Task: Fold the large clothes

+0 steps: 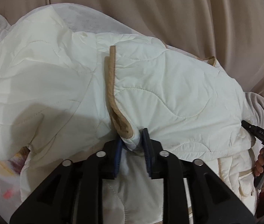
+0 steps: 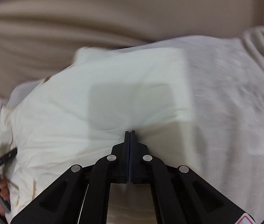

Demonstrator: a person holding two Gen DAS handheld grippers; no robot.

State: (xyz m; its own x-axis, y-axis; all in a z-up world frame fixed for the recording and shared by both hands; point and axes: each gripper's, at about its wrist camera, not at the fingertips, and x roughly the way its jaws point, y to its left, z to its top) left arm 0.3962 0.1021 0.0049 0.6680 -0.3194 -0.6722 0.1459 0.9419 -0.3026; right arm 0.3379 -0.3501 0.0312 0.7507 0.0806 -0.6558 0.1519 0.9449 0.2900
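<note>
1. Left wrist view: the left gripper (image 1: 133, 143) has its jaws a little apart around a bunched, tan-trimmed corner of the one white quilted jacket (image 1: 169, 93), which lies spread over the grey blanket (image 1: 94, 16). Whether the pads press on the fabric I cannot tell. The fold looks mid-way; next this corner likely needs laying flat and letting go.
2. Right wrist view, blurred: the right gripper (image 2: 130, 133) is clenched tight at the jacket's near edge; fabric between the pads cannot be confirmed. Count: one jacket, two grippers, one blanket.
</note>
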